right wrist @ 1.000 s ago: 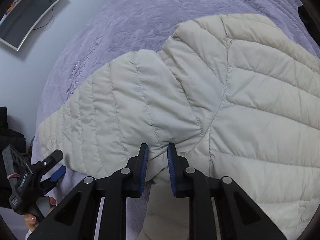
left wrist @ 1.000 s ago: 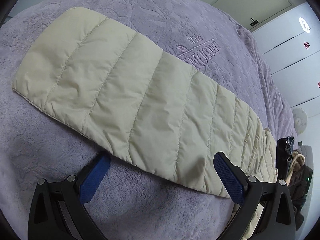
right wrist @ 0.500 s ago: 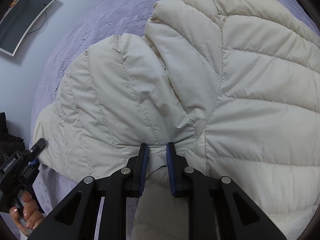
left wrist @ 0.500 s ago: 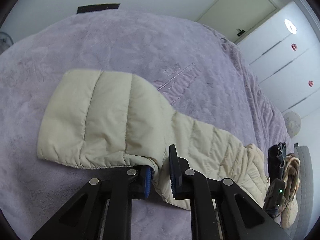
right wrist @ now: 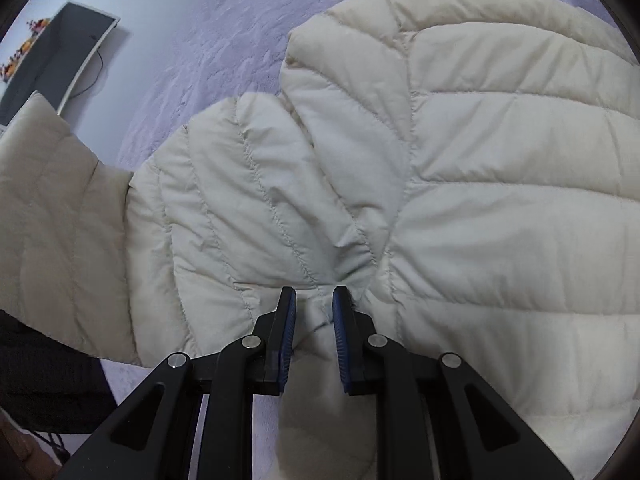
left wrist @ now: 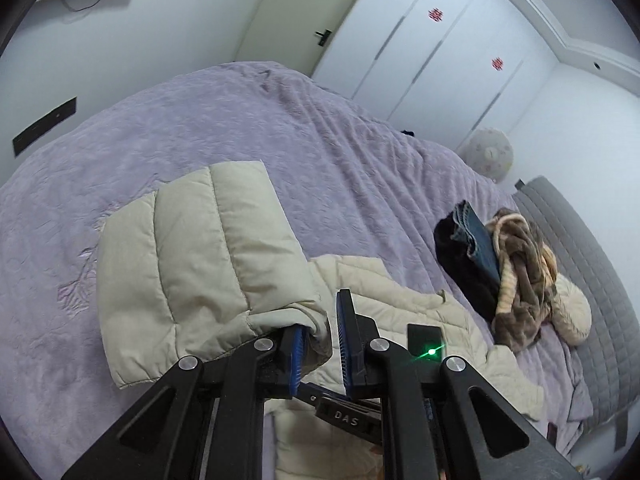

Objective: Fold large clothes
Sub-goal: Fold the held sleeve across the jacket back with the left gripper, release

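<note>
A cream quilted puffer jacket point(right wrist: 460, 184) lies on a purple bedspread point(left wrist: 304, 148). My left gripper point(left wrist: 320, 324) is shut on the jacket's sleeve point(left wrist: 192, 256) and holds it lifted above the bed, its cuff end hanging to the left. The jacket body point(left wrist: 400, 304) lies below and to the right of it. My right gripper point(right wrist: 314, 308) is shut on a bunched fold of the jacket near the armpit seam. The lifted sleeve point(right wrist: 52, 220) shows at the left edge of the right wrist view.
A pile of dark, denim and brown clothes point(left wrist: 496, 264) lies on the bed to the right, by a grey padded headboard point(left wrist: 580, 264). White wardrobe doors point(left wrist: 440, 60) stand behind. A wall monitor point(right wrist: 52, 64) hangs beyond the bed's far side.
My left gripper shut on the sleeve, then lifted it and swung it toward the jacket body. My right gripper kept its hold as the jacket slid closer.
</note>
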The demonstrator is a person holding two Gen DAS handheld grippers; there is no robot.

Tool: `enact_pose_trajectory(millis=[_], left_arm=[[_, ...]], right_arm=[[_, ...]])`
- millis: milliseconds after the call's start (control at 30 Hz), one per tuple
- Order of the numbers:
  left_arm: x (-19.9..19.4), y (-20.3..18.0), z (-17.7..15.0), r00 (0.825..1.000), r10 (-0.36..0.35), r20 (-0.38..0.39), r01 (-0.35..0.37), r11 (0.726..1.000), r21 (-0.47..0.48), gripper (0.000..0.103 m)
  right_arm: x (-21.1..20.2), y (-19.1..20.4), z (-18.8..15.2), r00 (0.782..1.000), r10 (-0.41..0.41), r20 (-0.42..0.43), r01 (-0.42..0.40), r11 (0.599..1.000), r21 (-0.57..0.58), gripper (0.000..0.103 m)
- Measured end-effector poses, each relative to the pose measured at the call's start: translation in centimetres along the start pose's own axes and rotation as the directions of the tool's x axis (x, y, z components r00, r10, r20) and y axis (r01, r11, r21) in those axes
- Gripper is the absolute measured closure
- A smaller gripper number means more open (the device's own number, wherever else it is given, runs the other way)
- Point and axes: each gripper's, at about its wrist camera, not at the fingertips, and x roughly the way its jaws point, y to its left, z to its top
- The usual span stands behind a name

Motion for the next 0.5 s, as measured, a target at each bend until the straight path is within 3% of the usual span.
enact_pose_trajectory(millis=[67, 267, 367, 500], left_arm=[[1.7, -2.8, -0.4, 0.999, -0.023, -0.037, 0.024, 0.999, 0.044, 0.087], [8.3, -10.2, -4.0, 0.982, -0.052, -0.182, 0.085, 0.98, 0.178, 0.087], [12.3, -13.9, -6.8, 0.958, -0.008, -0.286, 0.09, 0.957, 0.276, 0.087], [16.2, -17.6, -10.8, 0.915, 0.086, -0.394, 0.096, 0.903, 0.418, 0.086]], right_arm=[[-3.3, -2.4, -0.3, 0.999, -0.004, 0.037, 0.002, 0.999, 0.045, 0.08], [-12.7, -11.2, -2.2, 0.98, -0.15, 0.131, 0.132, 0.982, 0.135, 0.08], [-15.8, -14.4, -4.0, 0.965, -0.21, 0.157, 0.182, 0.968, 0.174, 0.08], [-17.7, -18.4, -5.4, 0.952, -0.261, 0.161, 0.219, 0.947, 0.236, 0.08]])
